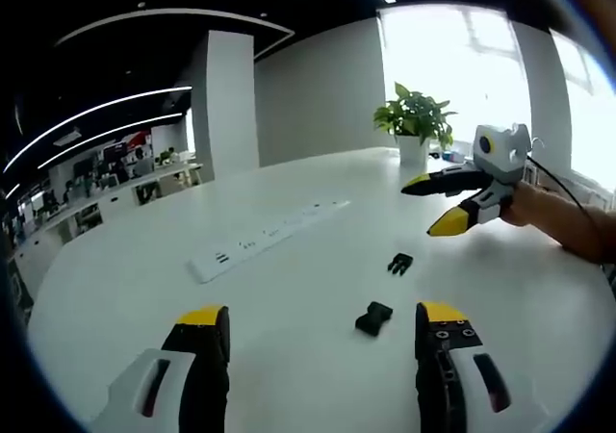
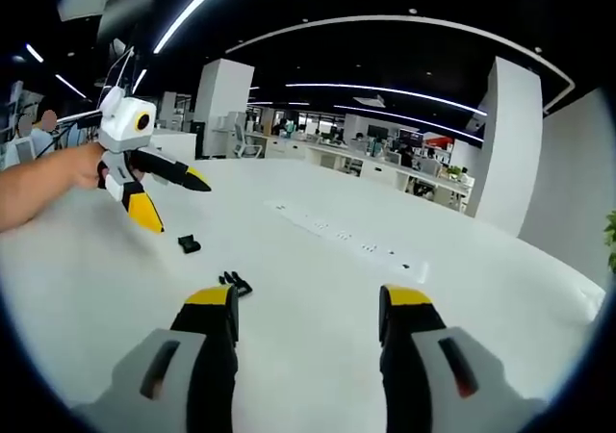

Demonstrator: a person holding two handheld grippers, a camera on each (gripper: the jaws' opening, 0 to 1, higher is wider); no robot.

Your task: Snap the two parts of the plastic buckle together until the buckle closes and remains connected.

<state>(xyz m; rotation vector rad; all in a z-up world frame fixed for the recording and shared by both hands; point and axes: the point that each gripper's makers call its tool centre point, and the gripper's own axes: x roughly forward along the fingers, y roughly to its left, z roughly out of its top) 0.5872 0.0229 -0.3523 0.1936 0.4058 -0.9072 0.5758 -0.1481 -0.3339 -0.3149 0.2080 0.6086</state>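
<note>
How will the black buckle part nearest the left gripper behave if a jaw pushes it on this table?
The buckle part looks small, so it is probably light and rigid plastic. Lying loose on the smooth white table, it will likely slide or spin rather than stay. It sits low and flat, so rolling seems unlikely.

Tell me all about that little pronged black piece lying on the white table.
The pronged buckle piece is small, black and looks like hard plastic, with short prongs at one end. It lies flat on the white table, touched by nothing. The other buckle half lies apart from it, so the two are not joined. In the right gripper view it sits just beyond the right tongs, which stand open.
</note>
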